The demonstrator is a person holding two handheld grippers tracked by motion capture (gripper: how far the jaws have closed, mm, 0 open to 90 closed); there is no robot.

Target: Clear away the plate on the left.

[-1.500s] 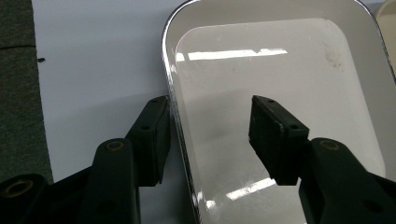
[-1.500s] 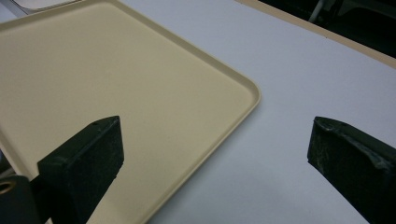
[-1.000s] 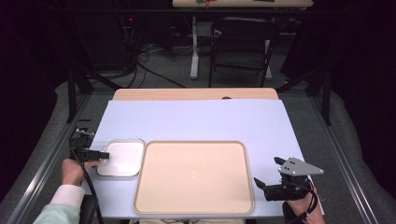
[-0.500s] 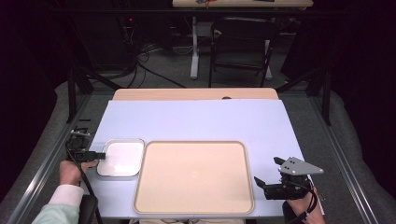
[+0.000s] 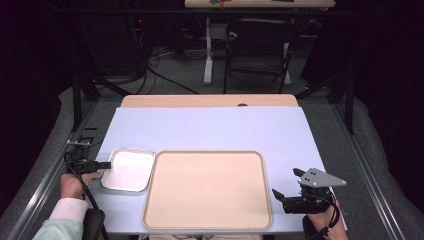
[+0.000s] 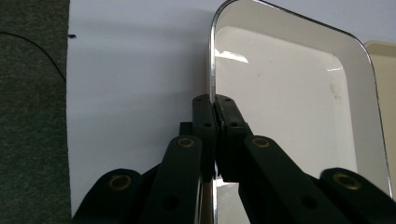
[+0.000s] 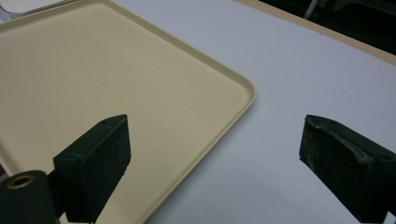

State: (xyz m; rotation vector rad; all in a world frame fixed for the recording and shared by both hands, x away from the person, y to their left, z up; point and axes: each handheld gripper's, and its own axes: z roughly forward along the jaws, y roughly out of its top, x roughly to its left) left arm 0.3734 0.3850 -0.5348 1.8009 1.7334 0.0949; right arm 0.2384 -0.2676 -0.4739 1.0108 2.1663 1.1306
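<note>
Desk (image 5: 210, 130) under a pale sheet, beige tray (image 5: 207, 187) lying centred near its front edge. Small white pan (image 5: 129, 168) touching the tray's left side. Left gripper (image 6: 215, 108) at the pan's left rim, fingers just pinched onto it. Right gripper (image 7: 212, 140) by the tray's right corner, fingers wide, holding nothing.

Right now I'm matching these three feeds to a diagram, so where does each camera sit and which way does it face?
High view: fixed above the person's side, looking forward and down on the table; shows both hands, left gripper, right gripper.
Left gripper view: rides the left gripper, looking along jaws clamped on the white tray rim.
Right gripper view: rides the right gripper, jaws apart over the beige tray corner.
Shared: all show the beige tray; high and left views share the white tray.
</note>
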